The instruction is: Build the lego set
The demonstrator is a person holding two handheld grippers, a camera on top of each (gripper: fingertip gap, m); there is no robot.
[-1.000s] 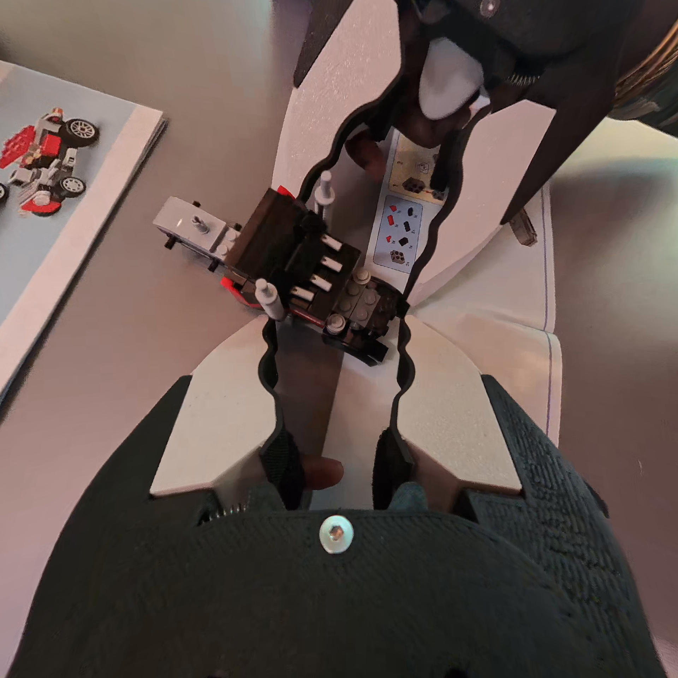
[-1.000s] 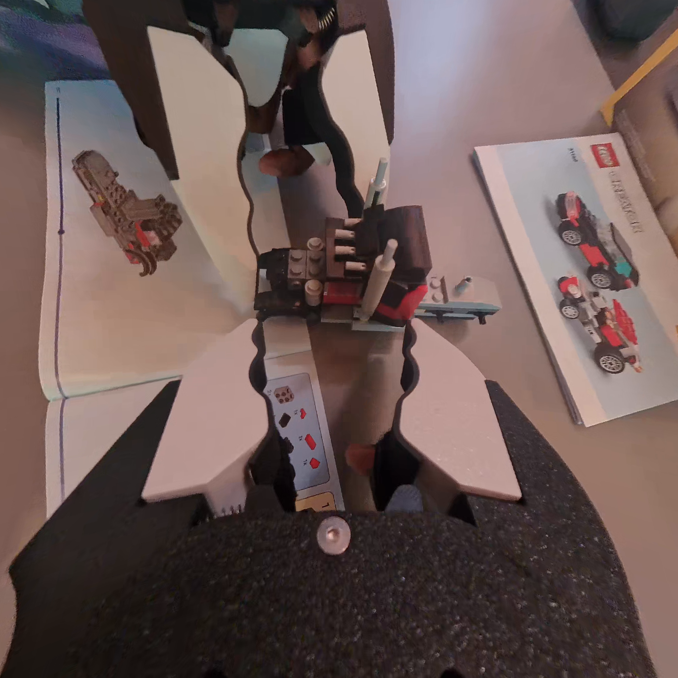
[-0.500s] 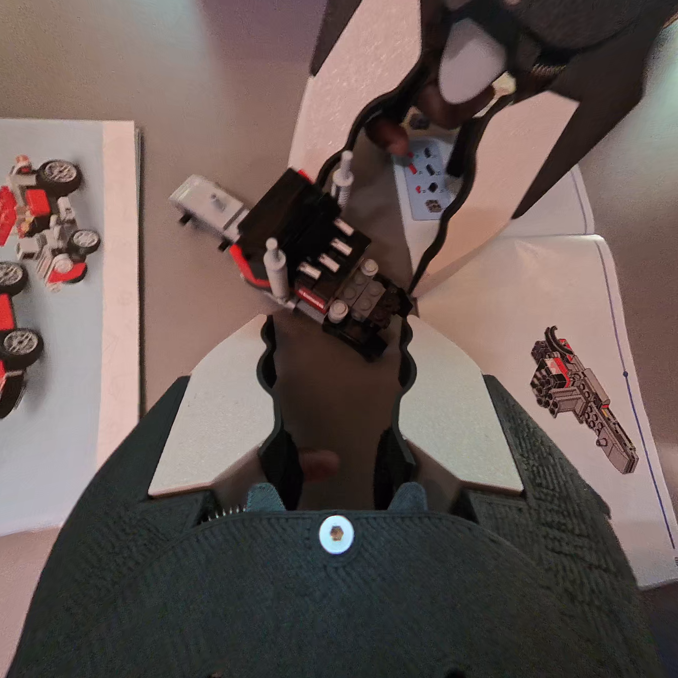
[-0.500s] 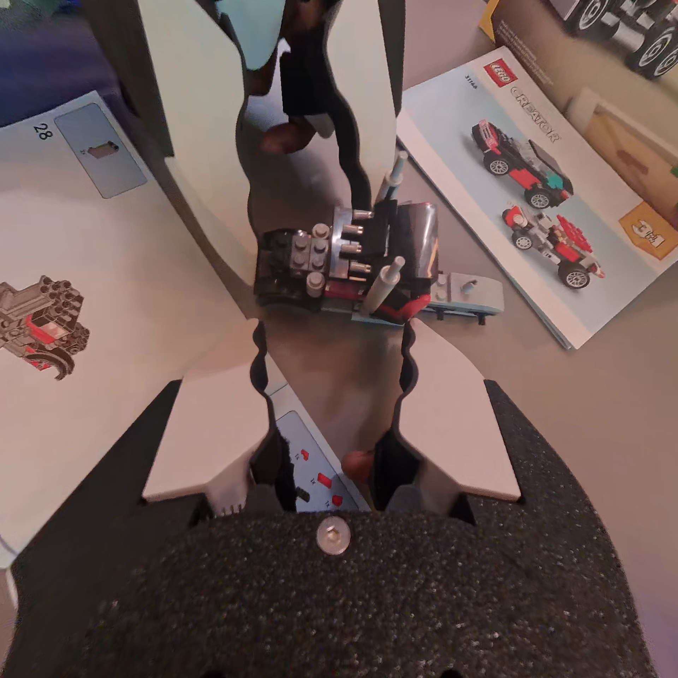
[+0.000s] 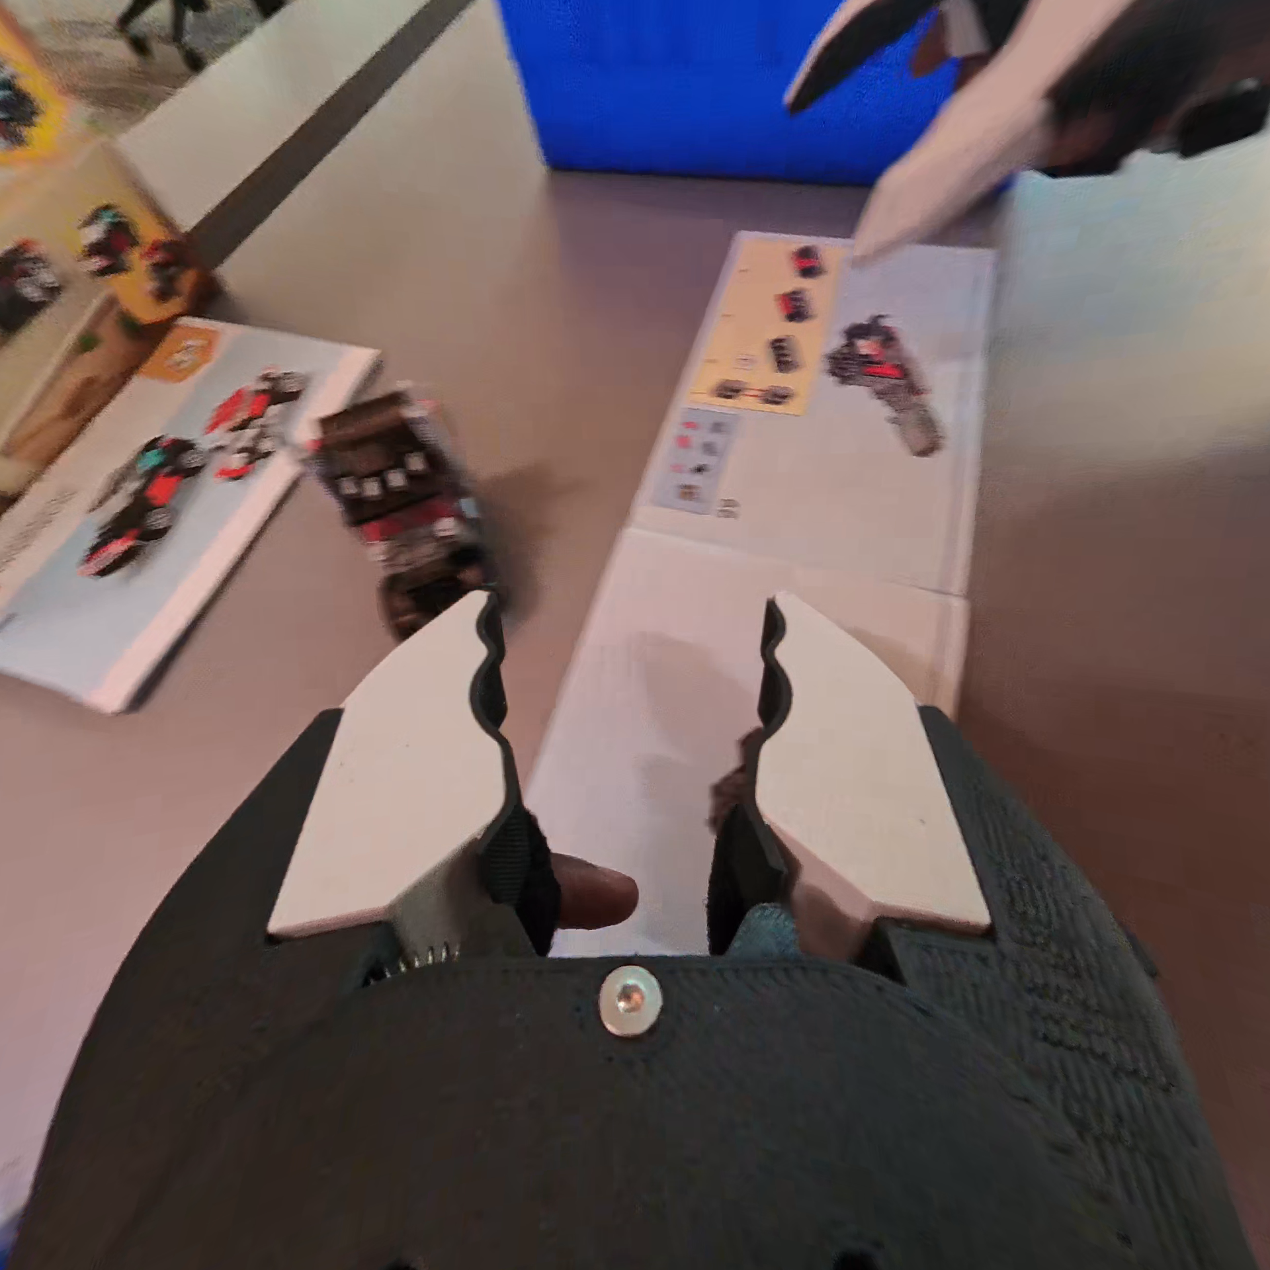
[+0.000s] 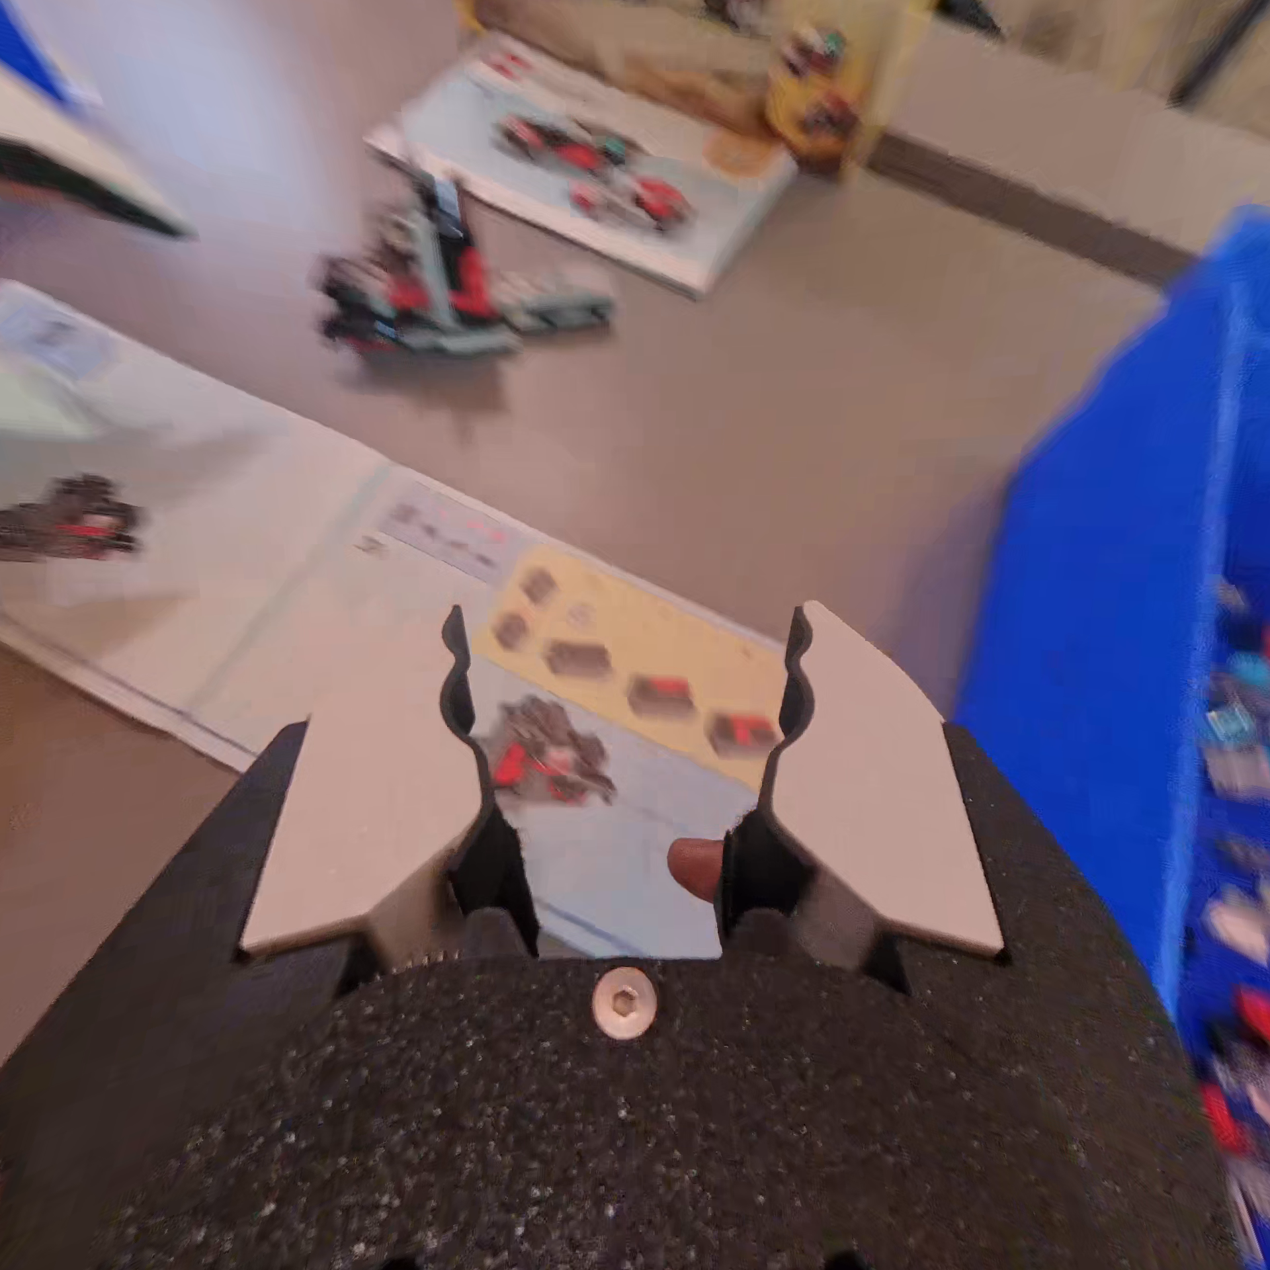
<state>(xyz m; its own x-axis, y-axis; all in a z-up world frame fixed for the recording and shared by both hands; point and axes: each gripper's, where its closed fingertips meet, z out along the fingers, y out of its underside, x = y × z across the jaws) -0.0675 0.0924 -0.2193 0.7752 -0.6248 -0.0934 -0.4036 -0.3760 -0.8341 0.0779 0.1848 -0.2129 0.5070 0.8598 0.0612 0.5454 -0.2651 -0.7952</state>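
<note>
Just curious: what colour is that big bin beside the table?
Bright blue bin; clearest in the right wrist view.

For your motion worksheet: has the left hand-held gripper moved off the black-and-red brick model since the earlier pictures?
Yes. The left hand-held gripper has drawn back rightward, open over the open white instruction booklet; the black-and-red brick model lies left.

Grey-brown table [image 5: 481, 275] bears a brick model [image 5: 405, 495], two booklets (blurred), seemingly a blue bin [image 5: 687, 82].

A grey-brown matte surface [image 5: 522, 275] carries an open white paper instruction booklet [image 5: 859, 481], a closed pale-blue booklet with pictured cars [image 5: 137, 522], and a blurred black-and-red brick-built vehicle model [image 5: 405, 495] between them. A blue plastic bin [image 6: 1099, 550] of small pieces stands beside the open booklet; a yellow cardboard box [image 5: 103, 275] lies farther off.
</note>
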